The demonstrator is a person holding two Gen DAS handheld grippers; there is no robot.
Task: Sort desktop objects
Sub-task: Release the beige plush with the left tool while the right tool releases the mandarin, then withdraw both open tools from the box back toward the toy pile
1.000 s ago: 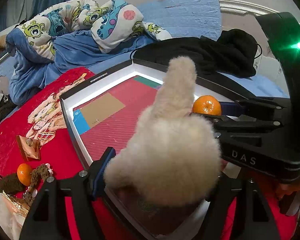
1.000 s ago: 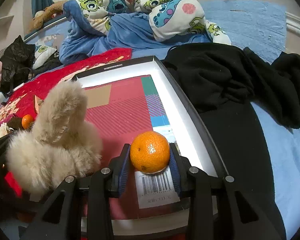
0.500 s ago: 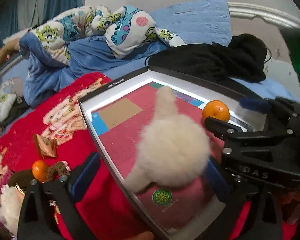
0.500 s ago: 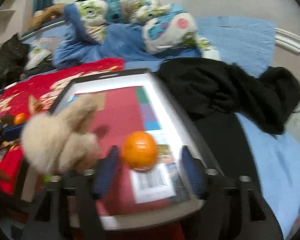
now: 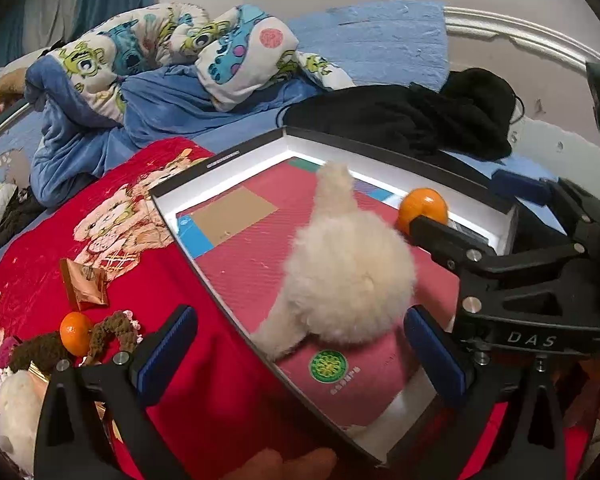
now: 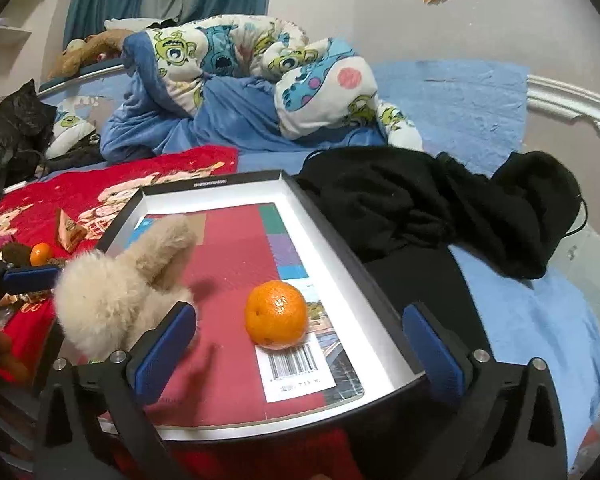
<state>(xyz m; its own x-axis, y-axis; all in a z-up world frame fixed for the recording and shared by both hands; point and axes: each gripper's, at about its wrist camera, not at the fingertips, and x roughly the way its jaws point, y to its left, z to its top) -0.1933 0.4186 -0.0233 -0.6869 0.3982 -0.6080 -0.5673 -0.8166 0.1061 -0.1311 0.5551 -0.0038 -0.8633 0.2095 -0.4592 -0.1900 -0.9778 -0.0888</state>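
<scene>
A shallow black-rimmed box (image 5: 220,158) (image 6: 364,264) with a red floor lies on the bed. A fluffy cream plush toy (image 5: 348,268) (image 6: 116,284) sits inside it near the front. An orange (image 5: 422,208) (image 6: 276,314) rests in the box's right part. My left gripper (image 5: 300,354) is open and empty, drawn back from the plush. My right gripper (image 6: 296,354) is open and empty, just behind the orange. A second orange (image 5: 75,332) (image 6: 41,254) lies on the red blanket to the left.
A copper foil packet (image 5: 85,286) (image 6: 70,234), brown plush bits (image 5: 116,330) and a white fluffy item (image 5: 14,412) lie on the red blanket (image 5: 120,208). Black clothing (image 6: 440,208) lies right of the box. A cartoon duvet (image 6: 240,68) is piled behind.
Both grippers opened and pulled back. The left let go of the plush toy and the right let go of the orange; both now rest in the box.
</scene>
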